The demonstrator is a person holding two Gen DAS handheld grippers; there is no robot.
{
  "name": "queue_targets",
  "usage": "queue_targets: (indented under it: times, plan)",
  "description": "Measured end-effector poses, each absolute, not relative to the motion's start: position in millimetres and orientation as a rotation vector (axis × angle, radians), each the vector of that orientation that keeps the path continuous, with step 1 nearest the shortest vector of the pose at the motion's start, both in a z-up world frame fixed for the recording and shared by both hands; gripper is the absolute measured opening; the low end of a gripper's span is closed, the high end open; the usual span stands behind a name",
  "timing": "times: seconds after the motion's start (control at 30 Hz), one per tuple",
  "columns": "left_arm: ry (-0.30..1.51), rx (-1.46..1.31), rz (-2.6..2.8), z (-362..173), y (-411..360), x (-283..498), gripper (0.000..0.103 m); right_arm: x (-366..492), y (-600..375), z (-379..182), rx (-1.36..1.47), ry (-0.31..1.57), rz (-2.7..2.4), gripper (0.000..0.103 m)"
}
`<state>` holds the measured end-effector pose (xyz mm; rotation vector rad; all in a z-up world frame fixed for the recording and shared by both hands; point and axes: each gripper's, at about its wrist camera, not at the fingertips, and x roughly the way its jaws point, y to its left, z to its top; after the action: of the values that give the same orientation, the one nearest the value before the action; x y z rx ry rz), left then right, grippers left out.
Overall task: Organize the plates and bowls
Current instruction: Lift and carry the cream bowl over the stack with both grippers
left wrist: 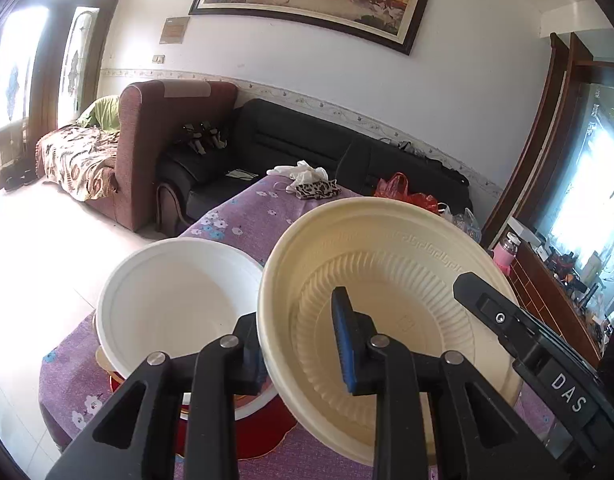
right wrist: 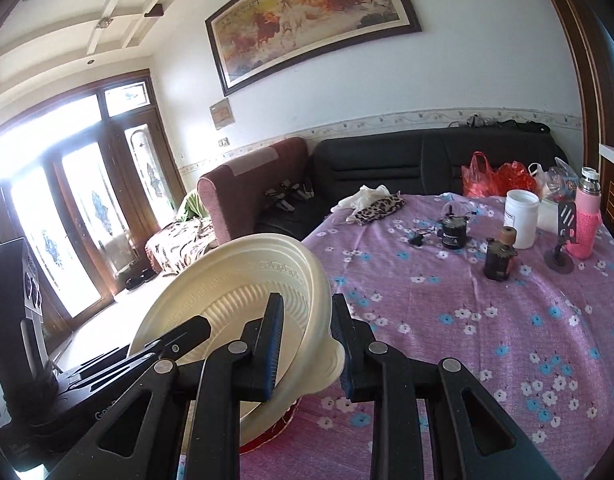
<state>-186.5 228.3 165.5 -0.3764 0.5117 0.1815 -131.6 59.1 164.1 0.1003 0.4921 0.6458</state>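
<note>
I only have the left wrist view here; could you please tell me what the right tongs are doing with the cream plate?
Observer: The right tongs are clamped on the cream plate at its near rim, one pad inside, one outside.
Operator: Thank you. Is the plate level in your view?
Observer: No, it stands tilted, its hollow side facing the left tongs, which grip the opposite rim.
Operator: What lies on the table to the right, past my frame?
Observer: On the purple floral tablecloth stand a white jar, a pink bottle and two small dark bottles, well clear of the plate.
</note>
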Motion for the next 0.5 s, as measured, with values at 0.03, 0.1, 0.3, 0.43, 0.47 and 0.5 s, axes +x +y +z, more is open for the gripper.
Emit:
queue_targets:
  times: [0.03,0.1,0.3,0.43,0.47,0.5]
  plan:
    - [0.507,-0.379,0.183,166,230,-189,0.025,-132,61,165,0.099,0.490,0.649,0.027]
    - [0.500,-0.383,0.185,168,232,-193,0.026,-133,65,167,0.096,0.487,0.656,0.027]
    - [0.478,-0.395,0.201,172,242,-202,0.025,-136,74,170,0.090,0.476,0.675,0.028]
    - [0.470,-0.401,0.217,173,249,-209,0.026,-137,81,169,0.087,0.481,0.691,0.028]
    - [0.468,-0.404,0.222,173,251,-210,0.026,-136,83,168,0.085,0.483,0.695,0.028]
    - [0.467,-0.407,0.228,173,252,-211,0.026,-136,86,168,0.083,0.484,0.699,0.028]
